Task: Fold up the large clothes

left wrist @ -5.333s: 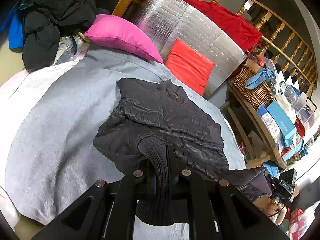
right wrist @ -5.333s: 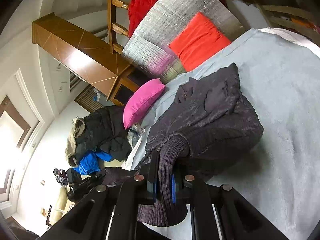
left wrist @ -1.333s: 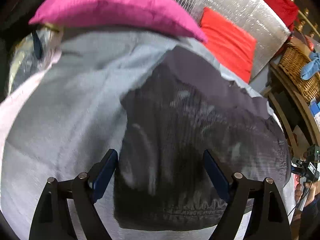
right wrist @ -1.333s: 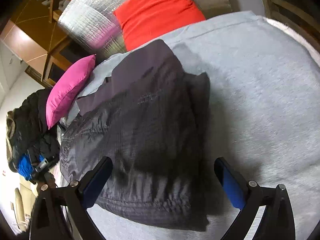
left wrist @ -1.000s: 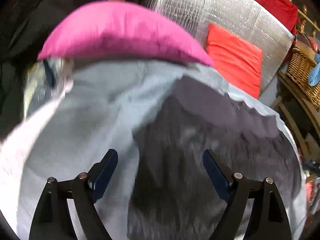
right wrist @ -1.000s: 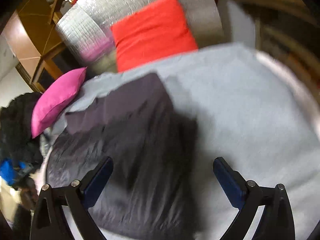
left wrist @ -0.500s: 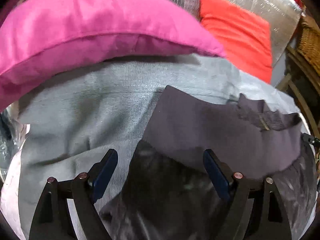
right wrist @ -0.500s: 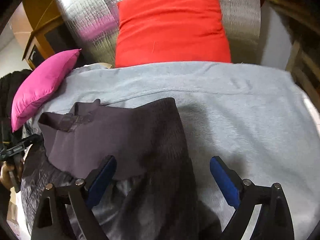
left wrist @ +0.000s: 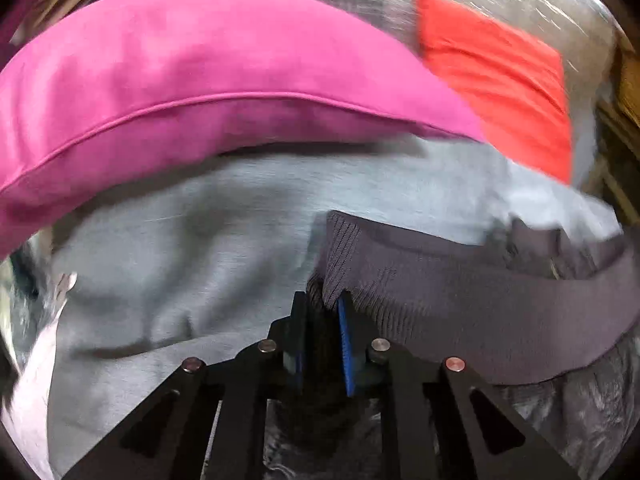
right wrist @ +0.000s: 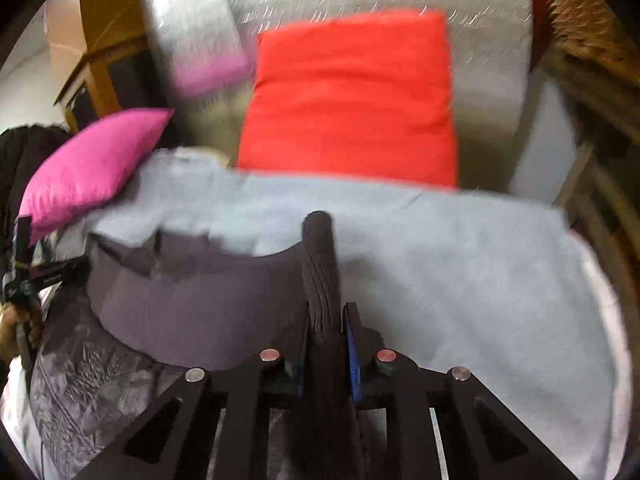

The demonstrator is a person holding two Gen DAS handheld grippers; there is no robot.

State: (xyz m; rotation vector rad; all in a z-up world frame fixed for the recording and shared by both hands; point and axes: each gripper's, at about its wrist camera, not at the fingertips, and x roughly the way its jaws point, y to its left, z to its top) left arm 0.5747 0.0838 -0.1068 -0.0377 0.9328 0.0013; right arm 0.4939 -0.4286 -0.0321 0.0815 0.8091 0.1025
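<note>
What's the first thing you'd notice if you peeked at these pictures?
Probably the two bright cushions: a big pink pillow lying at the far side of the grey blanket, and a red cushion leaning on the shiny silver backing behind it. Nearer, the left gripper and right gripper each pinch the ribbed band of a dark jacket.

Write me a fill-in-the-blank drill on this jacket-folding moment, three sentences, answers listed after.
1. The left gripper is shut on the ribbed knit band of the dark ______.
2. The right gripper is ______ on the same band, at its other end.
3. On the grey blanket, beyond the band, lies a ______ pillow, with a red cushion to its right.

Answers: jacket; shut; pink
</note>
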